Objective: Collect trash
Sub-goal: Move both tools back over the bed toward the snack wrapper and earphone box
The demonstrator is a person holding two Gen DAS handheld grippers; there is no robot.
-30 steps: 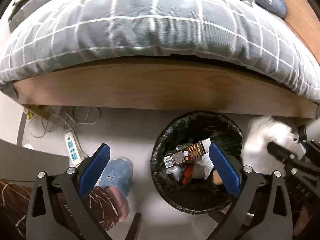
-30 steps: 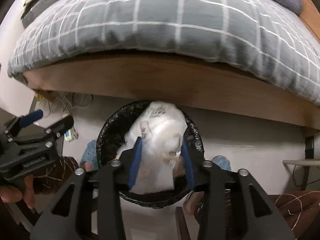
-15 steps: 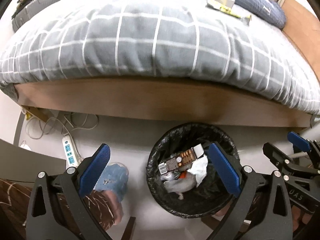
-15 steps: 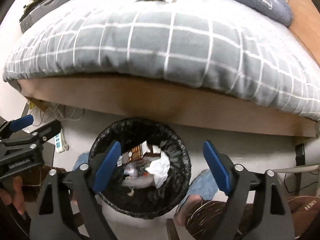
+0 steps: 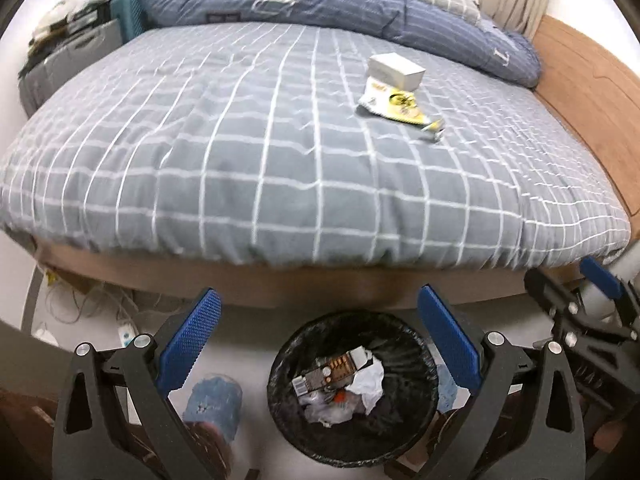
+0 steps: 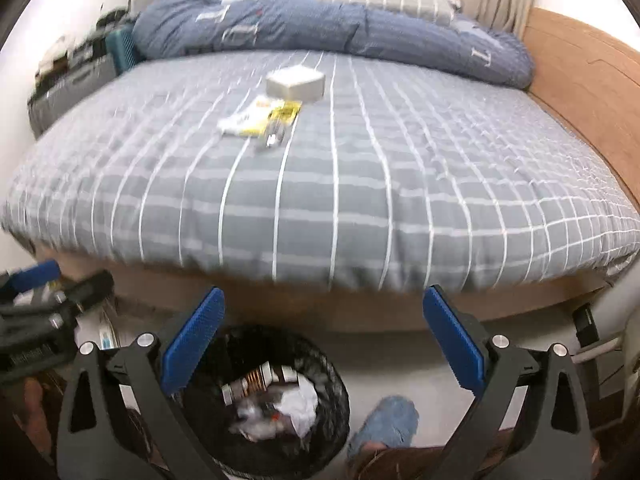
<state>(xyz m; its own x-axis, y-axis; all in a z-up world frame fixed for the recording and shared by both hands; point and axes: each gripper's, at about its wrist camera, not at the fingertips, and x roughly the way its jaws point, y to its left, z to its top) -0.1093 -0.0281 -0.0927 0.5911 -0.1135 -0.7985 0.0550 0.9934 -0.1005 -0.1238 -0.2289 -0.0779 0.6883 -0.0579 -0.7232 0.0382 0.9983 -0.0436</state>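
left gripper [image 5: 318, 340]: jaws spread wide on my feed, nothing between the blue pads, sitting low in the frame right above the bin. It also shows at the left edge of the right wrist view [image 6: 40, 312].

right gripper [image 6: 320, 336]: same deal, wide open and empty. From the left camera I can see it poking in at the right edge [image 5: 576, 300].

trash bin [image 5: 280, 364]: round, black liner, bottom center of the left view and bottom left-of-center in the right one [image 6: 340, 400], on the floor just in front of the bed frame.

in the bin: a brown carton [image 5: 320, 374] with a barcode label on its end, can't read the print on it, plus crumpled white paper [image 5: 370, 382] beside it and something small and orange.

white box [image 5: 395, 71]: upper right of the left view, on the bed, no writing I can make out.

yellow wrapper [image 5: 394, 106]: lying flat just in front of the box and touching it. There's printing on it but it's too blurry to read.

bedspread [image 5: 240, 152]: grey with a white grid, fills the middle of both frames.

blue duvet [image 5: 320, 0]: bunched along the top, big pale letters on it, I only get a "T" or "L" shape.

slippers [image 5: 214, 404]: blue, on the floor either side of the bin.

power strip [image 5: 126, 330]: white, lower left, with tangled cables.
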